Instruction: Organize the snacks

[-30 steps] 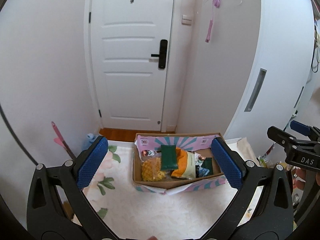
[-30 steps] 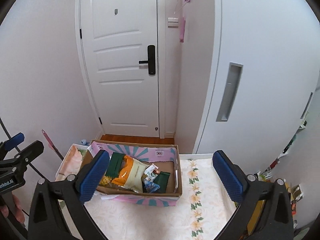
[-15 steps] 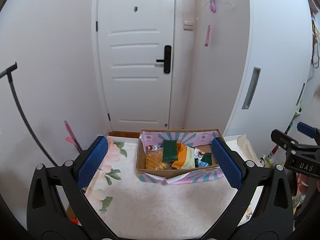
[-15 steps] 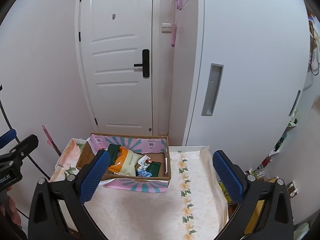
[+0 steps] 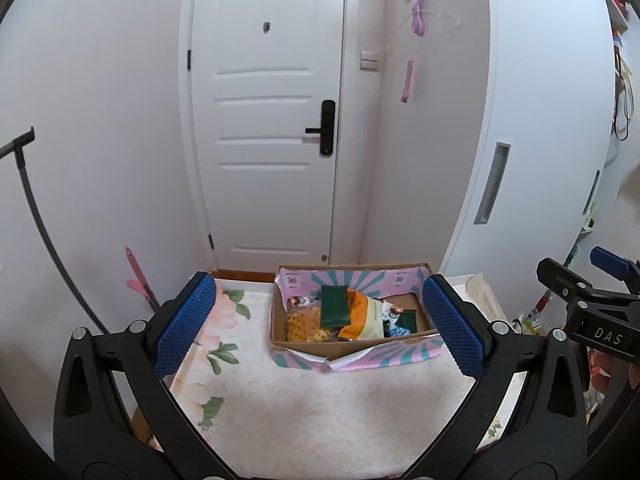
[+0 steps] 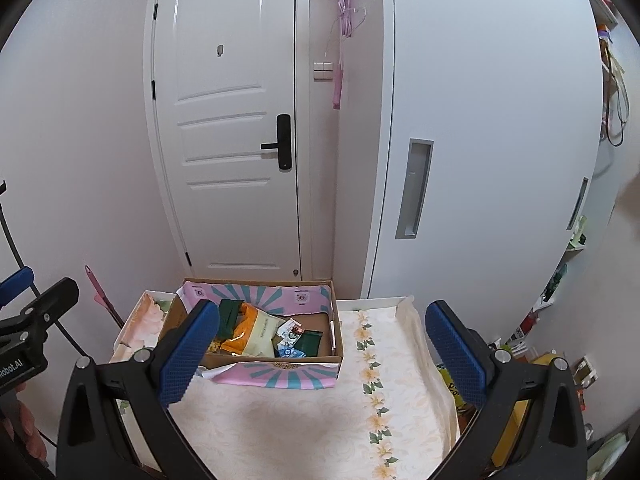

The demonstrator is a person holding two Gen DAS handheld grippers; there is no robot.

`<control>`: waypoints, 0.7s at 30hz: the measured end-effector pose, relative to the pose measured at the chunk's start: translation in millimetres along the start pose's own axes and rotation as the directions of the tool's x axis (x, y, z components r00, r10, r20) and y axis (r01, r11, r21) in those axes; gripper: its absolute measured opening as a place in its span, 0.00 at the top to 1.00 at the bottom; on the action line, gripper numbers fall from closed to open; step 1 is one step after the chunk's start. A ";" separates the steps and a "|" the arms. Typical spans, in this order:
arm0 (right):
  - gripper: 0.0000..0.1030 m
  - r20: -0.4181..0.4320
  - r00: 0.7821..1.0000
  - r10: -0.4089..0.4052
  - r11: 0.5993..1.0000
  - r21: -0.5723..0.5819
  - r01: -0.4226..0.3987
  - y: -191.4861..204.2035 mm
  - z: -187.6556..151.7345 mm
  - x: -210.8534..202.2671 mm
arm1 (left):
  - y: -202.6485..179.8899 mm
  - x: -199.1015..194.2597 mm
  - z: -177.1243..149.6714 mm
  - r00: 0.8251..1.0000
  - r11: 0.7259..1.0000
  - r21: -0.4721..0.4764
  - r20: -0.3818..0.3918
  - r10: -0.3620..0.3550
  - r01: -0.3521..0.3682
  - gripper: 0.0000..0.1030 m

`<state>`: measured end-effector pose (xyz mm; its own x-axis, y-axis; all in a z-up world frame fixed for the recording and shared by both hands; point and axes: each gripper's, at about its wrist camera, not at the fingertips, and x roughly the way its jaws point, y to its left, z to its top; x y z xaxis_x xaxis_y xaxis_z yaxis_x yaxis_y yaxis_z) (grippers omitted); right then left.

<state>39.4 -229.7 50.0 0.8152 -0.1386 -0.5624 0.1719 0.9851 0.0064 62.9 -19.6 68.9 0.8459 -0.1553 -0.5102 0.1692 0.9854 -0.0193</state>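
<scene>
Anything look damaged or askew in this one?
Yes: the cardboard box's pink-and-teal wrapping has peeled off the near wall and sags onto the tablecloth. Snack packets inside lie jumbled, overlapping. Nothing has spilled out.

- A white panelled door [image 5: 264,132] is seen shut at the back, fitted with a black lever handle [image 5: 325,128].
- A pink cord [image 6: 343,40] is hung on the wall just beside a light switch [image 6: 322,71].
- A white cabinet door [image 6: 472,152] with a recessed grey handle [image 6: 415,188] is seen at right.
- The table is covered with a floral tablecloth [image 6: 320,420].
</scene>
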 end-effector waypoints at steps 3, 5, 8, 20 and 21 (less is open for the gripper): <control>0.01 0.004 1.000 -0.003 1.000 0.007 0.003 0.6 -0.2 -1.9 | 0.5 -1.1 0.0 1.000 1.000 0.002 0.001 -0.006 0.006 0.00; 0.01 0.005 1.000 -0.006 1.000 0.006 0.006 1.5 -0.3 -3.1 | 1.4 -1.7 0.2 1.000 1.000 0.001 0.000 -0.010 0.010 0.00; 0.01 0.005 1.000 -0.006 1.000 0.005 0.006 2.2 -0.3 -4.2 | 2.5 -2.3 0.6 1.000 1.000 -0.001 -0.001 -0.015 0.015 0.00; 0.01 0.006 1.000 -0.006 1.000 0.009 0.006 3.6 -1.1 -7.2 | 2.9 -5.1 2.0 1.000 1.000 -0.002 0.003 -0.014 0.014 0.00; 0.01 0.006 1.000 -0.005 1.000 0.009 0.005 3.3 -0.9 -6.8 | 2.9 -5.3 2.1 1.000 1.000 -0.002 0.004 -0.014 0.014 0.00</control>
<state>33.9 -225.4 53.1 0.8175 -0.1442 -0.5576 0.1808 0.9835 0.0108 60.0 -16.1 73.3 0.8452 -0.1696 -0.5069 0.1804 0.9832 -0.0281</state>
